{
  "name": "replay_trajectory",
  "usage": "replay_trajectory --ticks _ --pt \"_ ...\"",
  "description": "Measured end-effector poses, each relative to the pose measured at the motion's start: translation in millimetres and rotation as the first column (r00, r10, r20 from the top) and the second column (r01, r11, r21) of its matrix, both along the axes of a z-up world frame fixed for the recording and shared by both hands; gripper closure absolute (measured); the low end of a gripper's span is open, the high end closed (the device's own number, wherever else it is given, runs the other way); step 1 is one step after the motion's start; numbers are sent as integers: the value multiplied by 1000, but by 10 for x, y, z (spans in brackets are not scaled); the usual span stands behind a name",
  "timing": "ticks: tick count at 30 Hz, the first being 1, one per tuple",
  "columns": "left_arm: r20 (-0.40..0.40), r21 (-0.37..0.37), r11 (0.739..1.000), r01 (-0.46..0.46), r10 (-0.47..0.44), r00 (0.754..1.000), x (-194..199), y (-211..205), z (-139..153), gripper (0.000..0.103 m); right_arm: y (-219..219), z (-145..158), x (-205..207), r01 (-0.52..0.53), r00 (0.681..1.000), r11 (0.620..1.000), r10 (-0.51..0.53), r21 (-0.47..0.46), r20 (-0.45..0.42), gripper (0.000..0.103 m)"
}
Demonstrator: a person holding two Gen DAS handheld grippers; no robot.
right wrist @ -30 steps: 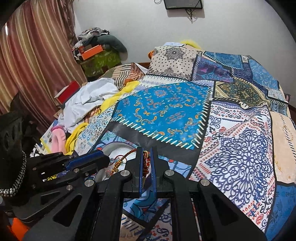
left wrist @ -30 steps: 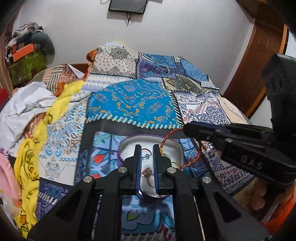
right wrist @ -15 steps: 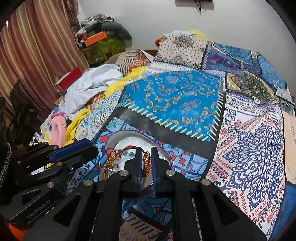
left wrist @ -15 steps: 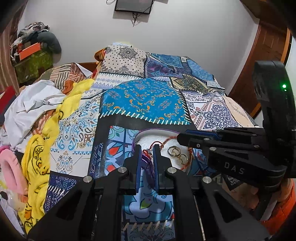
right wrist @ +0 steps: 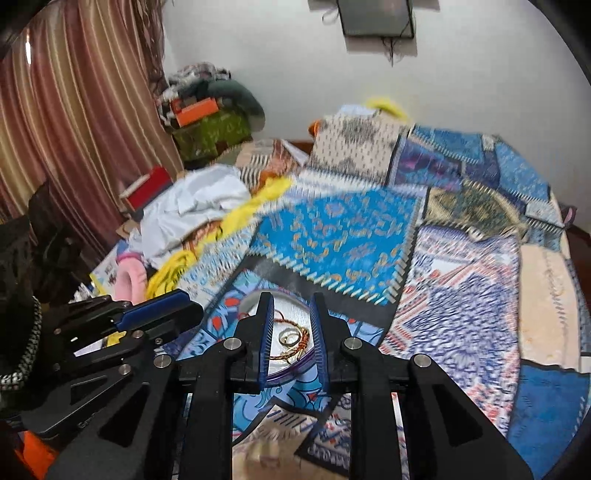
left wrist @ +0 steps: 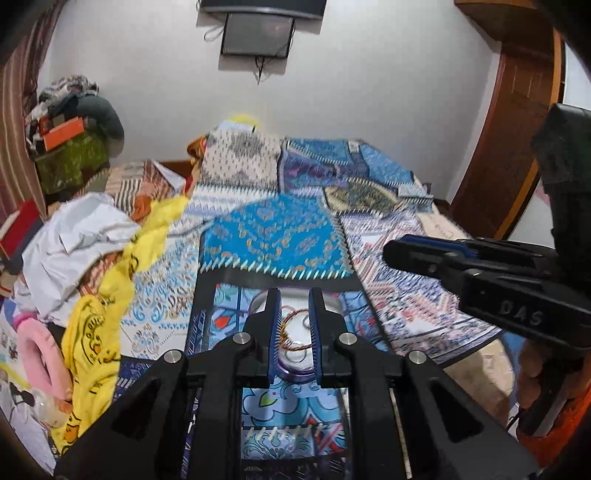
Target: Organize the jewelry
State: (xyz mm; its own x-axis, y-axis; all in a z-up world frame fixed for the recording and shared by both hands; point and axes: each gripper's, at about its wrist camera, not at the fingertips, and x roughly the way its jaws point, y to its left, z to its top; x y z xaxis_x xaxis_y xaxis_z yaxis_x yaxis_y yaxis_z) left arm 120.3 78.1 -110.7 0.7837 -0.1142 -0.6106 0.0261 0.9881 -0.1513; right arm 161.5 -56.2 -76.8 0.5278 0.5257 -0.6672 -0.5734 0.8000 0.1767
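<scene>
A shallow oval dish with a purple rim (left wrist: 295, 372) (right wrist: 284, 376) lies on the patchwork bedspread. In it lie a red-and-gold cord bracelet (left wrist: 291, 317) (right wrist: 291, 326) and gold rings (right wrist: 289, 338). My left gripper (left wrist: 294, 295) is open and empty, raised above the dish. My right gripper (right wrist: 291, 299) is open and empty, also raised above the dish. Each gripper shows in the other's view, the right one (left wrist: 399, 254) at right, the left one (right wrist: 188, 310) at left.
The bedspread (right wrist: 343, 236) covers the bed. White, yellow and pink clothes (left wrist: 81, 266) pile at the bed's left side. A curtain (right wrist: 55, 147) hangs at left, a wooden door (left wrist: 517, 147) stands at right. A screen (left wrist: 258, 33) hangs on the wall.
Both grippers have opened and lifted back from the dish. The cord bracelet, held by both before, now lies in the dish.
</scene>
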Motion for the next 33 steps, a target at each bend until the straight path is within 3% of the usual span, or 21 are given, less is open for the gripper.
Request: replay_trajectory --ticks 8,12,16,19,21,22,24,26,33 --pt "191 64 997 -39 26 981 -515 -166 649 67 -318 674 -548 27 979 996 -44 89 200 83" --pt "290 75 995 -66 42 956 -817 -254 932 55 -504 986 -906 48 943 988 -94 150 320 61" --pt "377 68 993 -94 61 924 -1118 -318 1183 47 -654 1213 -1222 51 902 977 -134 206 410 52" --pt "431 70 990 -121 80 899 -1313 -354 1320 38 -734 1337 -1433 60 869 970 -167 236 466 40" --pt "462 68 989 -133 87 883 -1435 -370 1385 31 -768 1389 -1534 66 847 964 -190 256 496 24" --pt "477 68 988 -139 90 874 -1498 -384 1418 29 -780 1408 -1585 71 837 961 -203 266 509 21" --pt "491 70 986 -149 97 866 -1557 -401 1442 14 -794 1422 -1638 84 820 957 -224 276 526 15" --pt "509 65 984 -164 109 854 -1636 -412 1461 6 -781 1416 -1661 97 812 956 -236 276 533 12" --pt "514 54 984 -167 116 850 -1723 -417 1459 3 -732 1379 -1655 114 812 955 -249 275 527 6"
